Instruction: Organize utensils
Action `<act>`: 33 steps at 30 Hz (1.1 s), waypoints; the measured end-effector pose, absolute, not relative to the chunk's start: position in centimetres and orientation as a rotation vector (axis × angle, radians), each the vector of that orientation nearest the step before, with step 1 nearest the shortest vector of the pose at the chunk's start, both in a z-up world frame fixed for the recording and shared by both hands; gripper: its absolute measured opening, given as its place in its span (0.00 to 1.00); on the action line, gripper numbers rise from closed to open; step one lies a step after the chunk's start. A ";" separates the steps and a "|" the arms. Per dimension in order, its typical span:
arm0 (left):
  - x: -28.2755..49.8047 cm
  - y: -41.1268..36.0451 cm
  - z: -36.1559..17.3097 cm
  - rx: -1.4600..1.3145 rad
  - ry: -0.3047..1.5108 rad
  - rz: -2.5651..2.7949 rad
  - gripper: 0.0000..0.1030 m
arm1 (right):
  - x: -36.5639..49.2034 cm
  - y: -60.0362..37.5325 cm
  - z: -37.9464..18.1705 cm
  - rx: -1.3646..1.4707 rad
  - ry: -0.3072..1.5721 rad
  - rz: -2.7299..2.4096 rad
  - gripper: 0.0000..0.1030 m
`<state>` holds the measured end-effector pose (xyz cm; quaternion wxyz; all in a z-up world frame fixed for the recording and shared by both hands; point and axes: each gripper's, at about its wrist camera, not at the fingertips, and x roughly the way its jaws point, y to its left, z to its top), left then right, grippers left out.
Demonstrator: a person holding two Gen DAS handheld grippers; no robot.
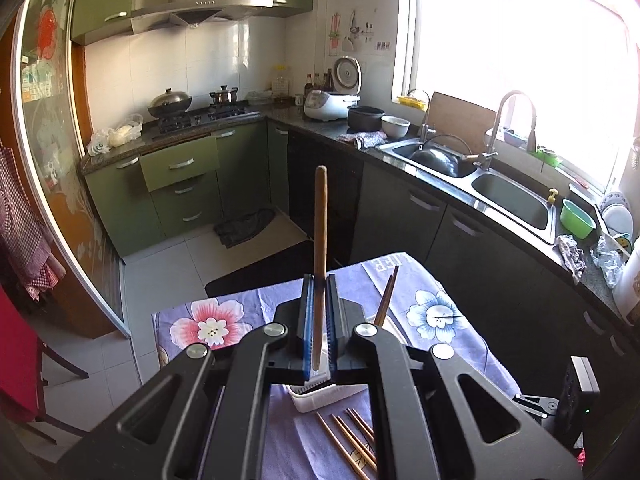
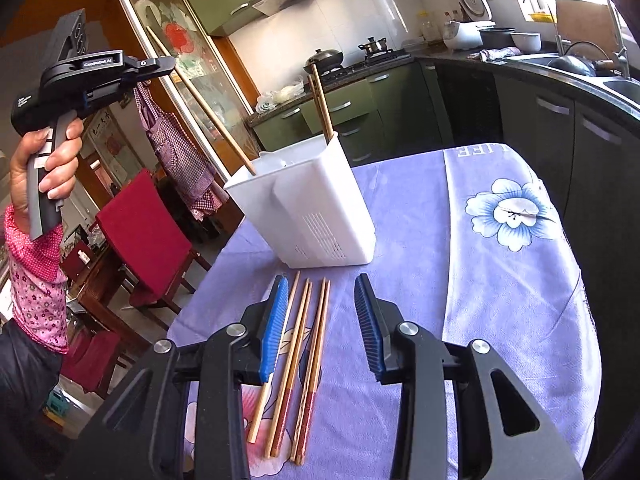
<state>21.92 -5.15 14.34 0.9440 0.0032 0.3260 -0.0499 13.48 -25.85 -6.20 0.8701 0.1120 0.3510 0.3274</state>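
- Right wrist view: table under a purple floral cloth [image 2: 400, 216] fills the centre and right of frame; kitchen counters and green cabinets run across the upper right.
- Red chair [image 2: 148, 232] stands at left of frame, beside the table edge.
- White plastic utensil holder [image 2: 320, 216] sits upright on the cloth at centre frame, two compartments. Two brown chopsticks [image 2: 320, 100] stand in the far compartment, leaning slightly.
- Left gripper [image 2: 160, 65] in upper left of frame, held up by a hand [image 2: 44, 168] with a pink patterned sleeve. Tongs closed on a single chopstick [image 2: 200, 104]; its lower tip reaches the rim of the holder's near compartment. Whether it touches the rim, cannot tell.
- Right gripper [image 2: 322, 328] at lower centre, tongs parted, nothing pinched. Blue pads straddle loose chopsticks on the cloth.
- Loose chopsticks [image 2: 304, 360]: five or so, lying roughly parallel, running toward the holder, some with red patterned ends nearest the camera.
- Left wrist view: left gripper [image 1: 319, 320] at lower centre, blue pads clamped on the brown chopstick [image 1: 320, 240], which rises near-vertical up mid-frame. Holder [image 1: 320, 398] just shows below the tongs.
- Sink [image 1: 512, 200] at right under a bright window.
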 end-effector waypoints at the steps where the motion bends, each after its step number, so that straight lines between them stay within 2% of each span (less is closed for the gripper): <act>1: 22.3 -5.1 13.4 0.006 0.687 -0.099 0.05 | 13.6 -25.7 -6.3 0.234 0.740 0.684 0.36; 8: 23.4 -4.5 8.0 0.008 0.827 -0.094 0.06 | 14.4 -24.1 -7.5 0.209 0.791 0.686 0.36; 9: 23.2 -4.4 7.6 0.007 0.833 -0.093 0.09 | 14.6 -23.7 -7.8 0.193 0.803 0.682 0.36; 11: 22.8 -4.3 7.4 0.004 0.837 -0.091 0.23 | 15.3 -22.7 -8.2 0.160 0.832 0.671 0.36; 12: 22.7 -4.4 7.5 0.004 0.834 -0.088 0.39 | 15.6 -22.2 -8.6 0.146 0.850 0.666 0.36; 13: 22.5 -4.4 7.6 0.006 0.826 -0.083 0.48 | 15.9 -21.8 -8.9 0.137 0.862 0.664 0.36; 21: 18.7 -5.6 7.0 -0.034 0.852 -0.074 0.48 | 16.7 -20.7 -10.2 0.101 0.871 0.632 0.40; 26: 17.4 -7.6 -0.9 -0.054 1.063 -0.070 0.47 | 17.0 -20.8 -10.7 0.091 0.876 0.627 0.40; 28: 17.7 -8.1 -4.5 -0.071 1.158 -0.065 0.39 | 17.1 -20.7 -10.9 0.088 0.881 0.631 0.42; 33: 19.4 -8.1 -10.7 -0.138 1.268 0.030 0.30 | 17.4 -20.6 -11.4 0.062 0.895 0.630 0.42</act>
